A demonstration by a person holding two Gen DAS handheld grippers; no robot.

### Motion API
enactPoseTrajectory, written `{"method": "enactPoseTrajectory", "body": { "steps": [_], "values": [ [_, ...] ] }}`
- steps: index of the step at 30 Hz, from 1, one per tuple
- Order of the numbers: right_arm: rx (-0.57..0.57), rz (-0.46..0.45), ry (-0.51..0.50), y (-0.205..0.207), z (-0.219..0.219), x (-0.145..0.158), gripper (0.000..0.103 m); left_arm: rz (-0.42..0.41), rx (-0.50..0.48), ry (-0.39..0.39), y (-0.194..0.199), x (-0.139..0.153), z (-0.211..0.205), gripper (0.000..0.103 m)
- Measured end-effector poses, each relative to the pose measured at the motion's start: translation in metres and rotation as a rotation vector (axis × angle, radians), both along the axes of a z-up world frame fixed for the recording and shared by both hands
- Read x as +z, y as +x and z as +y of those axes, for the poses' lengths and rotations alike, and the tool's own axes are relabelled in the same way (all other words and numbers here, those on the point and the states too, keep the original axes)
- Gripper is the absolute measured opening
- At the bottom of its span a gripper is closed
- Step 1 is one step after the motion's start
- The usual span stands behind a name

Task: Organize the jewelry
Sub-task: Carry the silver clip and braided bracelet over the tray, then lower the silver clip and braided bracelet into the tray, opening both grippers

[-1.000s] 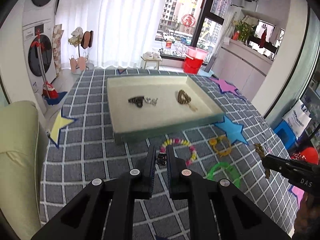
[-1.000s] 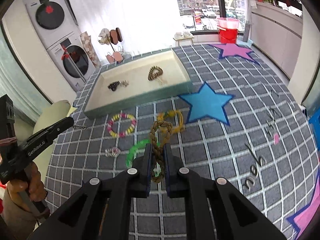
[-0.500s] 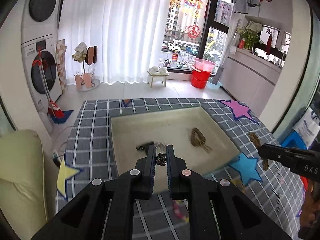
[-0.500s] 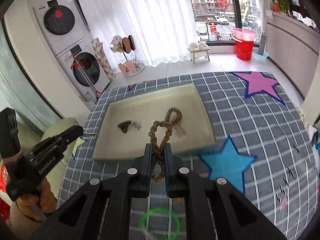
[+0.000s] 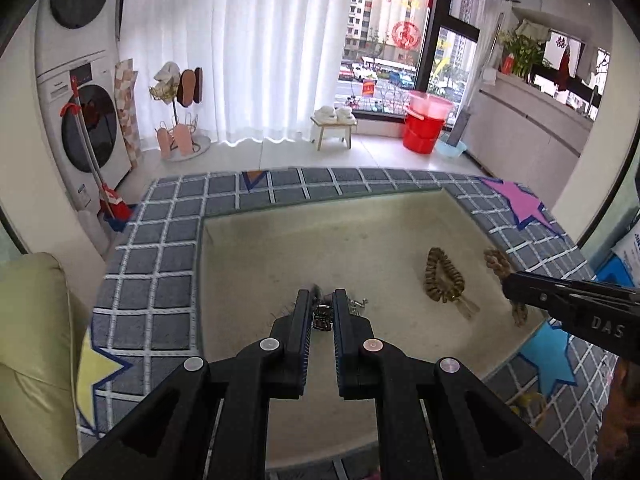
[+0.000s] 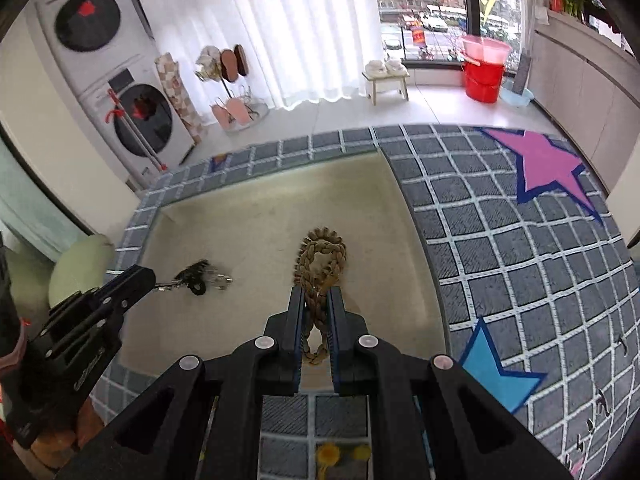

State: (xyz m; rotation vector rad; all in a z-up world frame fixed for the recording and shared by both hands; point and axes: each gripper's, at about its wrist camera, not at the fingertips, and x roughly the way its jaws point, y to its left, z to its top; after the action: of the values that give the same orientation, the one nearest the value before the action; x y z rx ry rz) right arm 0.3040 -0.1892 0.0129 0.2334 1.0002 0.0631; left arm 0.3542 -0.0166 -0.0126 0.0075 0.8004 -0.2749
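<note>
A grid-patterned rug (image 6: 500, 248) by a curtained window carries a shallow tray (image 6: 416, 216). The left gripper (image 5: 322, 312) is clamped on a small dark trinket (image 5: 322, 317), the right gripper (image 6: 316, 312) on a braided bracelet (image 6: 316, 264), both over the tray. Two pieces are already laid inside; neither held piece is released yet.

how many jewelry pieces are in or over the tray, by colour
brown: 2 (beaded bracelet, braided bracelet)
black: 1 (clip)
silver: 1 (silver piece)
dark metal: 1 (small piece in the left gripper's jaws)
total: 5
</note>
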Motion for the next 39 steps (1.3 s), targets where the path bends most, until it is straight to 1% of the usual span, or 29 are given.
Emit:
{"method": "enactPoseTrajectory", "body": {
  "steps": [6,10,12,16,19,20,21,22,23,24,30,37,38,39],
  "values": [
    [-0.020,0.049,-0.011,0.013,-0.007,-0.028,0.012,0.014,0.004,0.040,0.006,-0.016,-0.007,0.025],
    [-0.030,0.072,-0.009,0.013,-0.008,-0.039,0.012,0.046,0.007,0.061,0.009,-0.026,-0.010,0.025],
    [-0.031,0.083,-0.011,0.013,-0.007,-0.044,0.012,0.049,0.014,0.073,0.009,-0.030,-0.011,0.025],
    [-0.025,0.076,-0.028,0.012,-0.006,-0.045,0.013,0.078,0.016,0.102,0.011,-0.038,-0.014,0.025],
    [-0.027,0.084,-0.025,0.014,-0.006,-0.043,0.015,0.074,0.029,0.120,0.009,-0.038,-0.015,0.025],
    [-0.030,0.089,-0.018,0.014,-0.007,-0.043,0.021,0.073,0.030,0.123,0.008,-0.037,-0.015,0.025],
    [-0.032,0.088,-0.012,0.013,-0.008,-0.043,0.032,0.073,0.032,0.126,0.008,-0.036,-0.015,0.025],
    [-0.031,0.082,-0.012,0.014,-0.008,-0.042,0.038,0.068,0.031,0.127,0.007,-0.035,-0.016,0.025],
    [-0.034,0.074,-0.009,0.013,-0.008,-0.039,0.048,0.061,0.032,0.129,0.006,-0.033,-0.016,0.025],
    [-0.037,0.067,-0.001,0.012,-0.008,-0.037,0.052,0.055,0.032,0.130,0.006,-0.032,-0.016,0.025],
    [-0.060,0.011,0.058,0.001,-0.013,-0.017,0.052,0.045,0.033,0.116,0.007,-0.026,-0.012,0.025],
    [-0.077,-0.019,0.075,-0.014,-0.018,0.000,0.053,0.030,0.028,0.101,0.004,-0.016,-0.010,0.026],
    [-0.077,-0.018,0.075,-0.015,-0.019,0.001,0.053,0.031,0.025,0.097,0.004,-0.015,-0.009,0.032],
    [-0.077,-0.017,0.074,-0.016,-0.018,0.002,0.053,0.031,0.022,0.094,0.003,-0.012,-0.008,0.080]
  ]
}}
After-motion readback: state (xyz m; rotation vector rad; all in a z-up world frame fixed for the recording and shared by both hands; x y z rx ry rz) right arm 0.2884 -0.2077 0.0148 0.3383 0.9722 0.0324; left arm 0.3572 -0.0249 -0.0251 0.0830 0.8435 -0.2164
